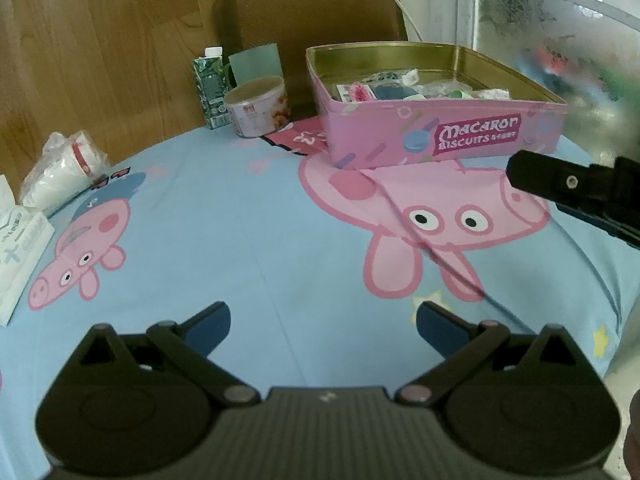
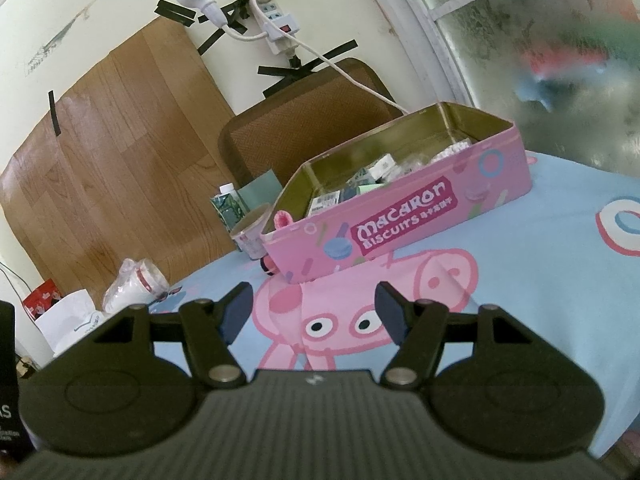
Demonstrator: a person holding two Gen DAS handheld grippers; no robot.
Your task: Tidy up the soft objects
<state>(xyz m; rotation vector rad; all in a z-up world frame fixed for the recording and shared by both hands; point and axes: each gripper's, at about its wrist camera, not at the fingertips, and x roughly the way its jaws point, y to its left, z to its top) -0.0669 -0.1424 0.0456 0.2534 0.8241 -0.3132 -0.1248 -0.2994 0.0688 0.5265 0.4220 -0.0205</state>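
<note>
A pink macaron biscuit tin point(image 1: 448, 136) stands lidless at the far side of the table, on a blue cartoon-pig cloth point(image 1: 240, 220). Several small soft packets point(image 1: 400, 86) lie inside it. In the right wrist view the same tin point(image 2: 400, 228) sits ahead and slightly right, with packets point(image 2: 360, 184) showing over its rim. My left gripper point(image 1: 323, 322) is open over the bare cloth, well short of the tin, with nothing between its fingers. My right gripper point(image 2: 314, 314) is open too and holds nothing. Its black finger point(image 1: 560, 184) reaches in at the right edge of the left wrist view.
At the back left stand a green carton point(image 1: 210, 88), a round can point(image 1: 258, 106) and a teal card point(image 1: 256, 62). A plastic-wrapped stack of cups point(image 1: 64, 168) and a white tissue pack point(image 1: 20, 256) lie at the left edge. A brown chair back point(image 1: 312, 12) rises behind the table.
</note>
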